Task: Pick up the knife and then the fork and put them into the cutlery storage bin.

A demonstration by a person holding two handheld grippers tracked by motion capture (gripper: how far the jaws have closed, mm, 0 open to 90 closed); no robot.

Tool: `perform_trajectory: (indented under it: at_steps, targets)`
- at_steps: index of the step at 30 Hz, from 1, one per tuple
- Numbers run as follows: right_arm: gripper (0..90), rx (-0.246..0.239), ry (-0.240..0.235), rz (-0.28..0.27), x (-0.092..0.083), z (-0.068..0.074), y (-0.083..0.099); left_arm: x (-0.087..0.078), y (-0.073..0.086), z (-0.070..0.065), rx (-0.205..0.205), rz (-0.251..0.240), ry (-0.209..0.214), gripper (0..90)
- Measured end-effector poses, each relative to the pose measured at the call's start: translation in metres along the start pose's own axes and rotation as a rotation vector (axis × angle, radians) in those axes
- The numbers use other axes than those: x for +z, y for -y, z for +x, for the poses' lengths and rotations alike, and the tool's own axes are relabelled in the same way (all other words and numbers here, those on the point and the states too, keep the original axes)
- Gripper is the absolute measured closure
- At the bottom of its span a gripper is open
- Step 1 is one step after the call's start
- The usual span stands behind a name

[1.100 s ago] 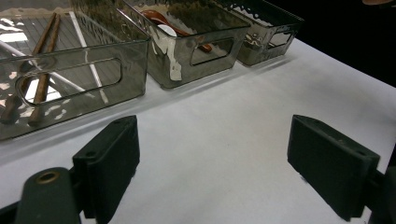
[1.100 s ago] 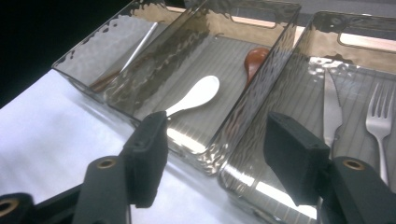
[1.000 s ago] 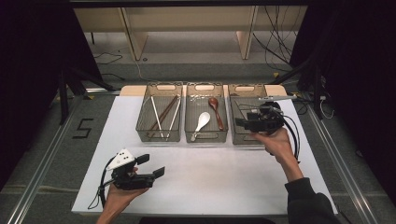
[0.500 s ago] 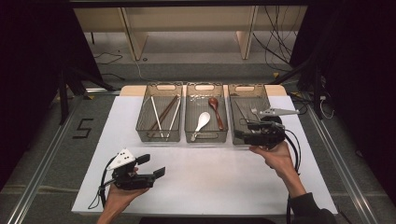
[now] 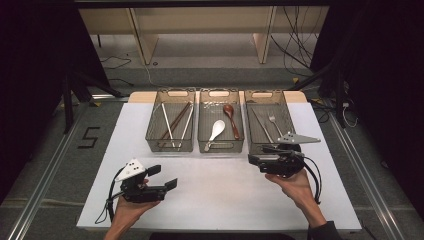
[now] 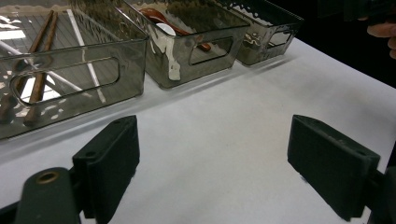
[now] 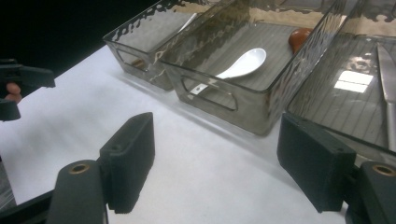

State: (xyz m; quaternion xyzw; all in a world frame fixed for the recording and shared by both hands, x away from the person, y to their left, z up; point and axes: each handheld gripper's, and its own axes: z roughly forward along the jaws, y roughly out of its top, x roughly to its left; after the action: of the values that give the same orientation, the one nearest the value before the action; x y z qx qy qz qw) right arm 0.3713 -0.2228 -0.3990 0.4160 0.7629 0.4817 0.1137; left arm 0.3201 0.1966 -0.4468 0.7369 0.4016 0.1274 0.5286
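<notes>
Three clear grey bins stand in a row at the back of the white table (image 5: 220, 195). The left bin (image 5: 169, 147) holds chopsticks (image 5: 175, 121). The middle bin (image 5: 220, 148) holds a white spoon (image 5: 216, 129) and a brown spoon (image 5: 231, 116). In the right bin (image 5: 265, 93) lie a knife (image 5: 261, 125) and a fork (image 5: 273, 120). My left gripper (image 5: 163, 177) is open low over the table's front left, empty (image 6: 219, 163). My right gripper (image 5: 256, 160) hovers just before the right bin; its jaws have just been opening and nothing is between them (image 7: 222, 161).
Bare white table surface lies between the two grippers and the bins' front walls (image 7: 219, 100). Dark floor, rails and cables surround the table, and wooden shelf legs (image 5: 142, 40) stand behind it.
My right gripper has come back from above the right bin and sunk to the table in front of it, with its jaws wider. The left gripper has stayed put.
</notes>
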Motion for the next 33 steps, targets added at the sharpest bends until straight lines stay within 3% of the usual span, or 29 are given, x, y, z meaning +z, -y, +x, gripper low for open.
perform_trajectory:
  at_steps: [17, 33]
  targets:
    - [25.9, -0.032, -0.031, -0.026, -0.005, 0.010, 0.027, 0.000, 0.000, 0.000, 0.007, 0.005, 0.006, 16.5]
    - [25.4, -0.053, -0.027, -0.060, -0.013, 0.020, 0.053, -0.001, 0.001, -0.002, 0.010, -0.001, 0.019, 16.5]
